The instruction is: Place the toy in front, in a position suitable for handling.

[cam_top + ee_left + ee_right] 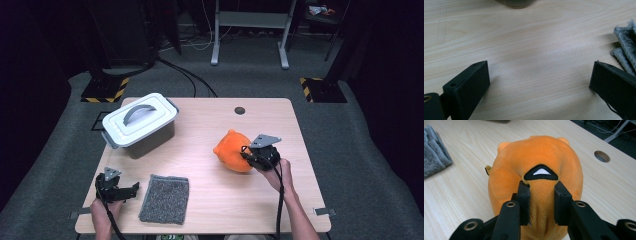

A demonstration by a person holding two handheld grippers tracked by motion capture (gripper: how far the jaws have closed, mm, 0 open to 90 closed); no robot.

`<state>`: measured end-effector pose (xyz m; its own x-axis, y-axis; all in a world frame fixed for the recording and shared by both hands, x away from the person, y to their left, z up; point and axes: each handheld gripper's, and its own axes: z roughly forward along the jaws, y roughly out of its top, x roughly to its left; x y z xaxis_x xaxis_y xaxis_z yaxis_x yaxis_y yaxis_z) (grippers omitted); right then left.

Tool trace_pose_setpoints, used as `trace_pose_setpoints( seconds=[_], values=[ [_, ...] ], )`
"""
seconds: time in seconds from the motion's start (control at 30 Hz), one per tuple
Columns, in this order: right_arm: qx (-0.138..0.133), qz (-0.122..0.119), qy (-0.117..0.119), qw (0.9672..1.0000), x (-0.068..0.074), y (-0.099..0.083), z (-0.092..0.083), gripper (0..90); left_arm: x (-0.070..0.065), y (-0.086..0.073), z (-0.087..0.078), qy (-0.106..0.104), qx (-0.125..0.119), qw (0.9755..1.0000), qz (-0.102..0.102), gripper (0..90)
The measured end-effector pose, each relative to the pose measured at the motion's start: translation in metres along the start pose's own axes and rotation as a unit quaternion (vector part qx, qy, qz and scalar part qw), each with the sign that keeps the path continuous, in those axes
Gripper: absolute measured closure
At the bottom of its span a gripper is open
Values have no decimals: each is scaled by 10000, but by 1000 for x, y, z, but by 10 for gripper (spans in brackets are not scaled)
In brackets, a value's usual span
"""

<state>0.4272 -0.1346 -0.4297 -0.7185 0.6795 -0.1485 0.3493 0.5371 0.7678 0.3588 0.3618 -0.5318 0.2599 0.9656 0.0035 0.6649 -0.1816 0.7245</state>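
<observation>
A wooden table [200, 210] is standing in the middle of the room, and everything is sitting on its top. The biggest thing on it, a grey lidded box [140, 124] with a curved handle, is resting near the far left corner, closed. Next in size, an orange plush toy [232, 151] is lying right of the middle, nearer the right edge than the left. The right gripper [248, 156] is biting into it from the right side: in the right gripper view its jaws are pinching a fold of the orange fur [541, 195] just under a small black-and-white stitched triangle [541, 172], the plush bulging on either side of them. A grey towel [165, 198], folded flat, is lying near the front edge, left of the middle. Just to its left, close to the front left corner, the left gripper [131, 191] is hovering low with its jaws spread wide apart and only bare wood between them; the towel's frayed edge [625, 47] is showing just beyond one jaw. A small round hole [240, 110] is sitting near the far edge.
</observation>
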Motion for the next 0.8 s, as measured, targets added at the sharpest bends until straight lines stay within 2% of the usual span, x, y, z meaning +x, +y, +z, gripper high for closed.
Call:
trace_pose_setpoints(
  seconds=[0.2, 0.23, 0.27, 0.33, 0.47, 0.5, 0.53, 0.7, 0.8],
  values=[
    [213, 15, 23, 9998, -3, -12, 13, 709, 0, 0, 0, 0, 1, 10000, 1, 21],
    [208, 20, 49, 9998, -4, -14, 13, 708, 0, 0, 0, 0, 3, 10000, 3, 21],
    [212, 138, 54, 9997, -5, -15, 12, 707, 0, 0, 0, 1, 1, 10000, 2, 21],
    [196, 65, 52, 9998, -7, -15, 13, 699, 0, 0, 0, 0, 2, 10000, 1, 21],
    [323, 207, 22, 9993, -5, -15, 12, 655, 0, 0, 0, 23, -29, 10000, -4, 21],
    [355, 170, 60, 9992, -6, -16, 11, 627, 0, 0, 0, 0, 1, 10000, 2, 21],
    [314, 196, 0, 9993, -7, -16, 12, 599, 0, 0, 0, 0, 1, 10000, 2, 21],
    [383, 345, 28, 9987, -7, -14, 9, 475, 0, 0, 0, 6, -7, 10000, 0, 21],
    [399, 694, -28, 9968, -7, -11, 5, 391, 0, 0, 1, 28, -50, 10000, -12, 21]
  ],
)
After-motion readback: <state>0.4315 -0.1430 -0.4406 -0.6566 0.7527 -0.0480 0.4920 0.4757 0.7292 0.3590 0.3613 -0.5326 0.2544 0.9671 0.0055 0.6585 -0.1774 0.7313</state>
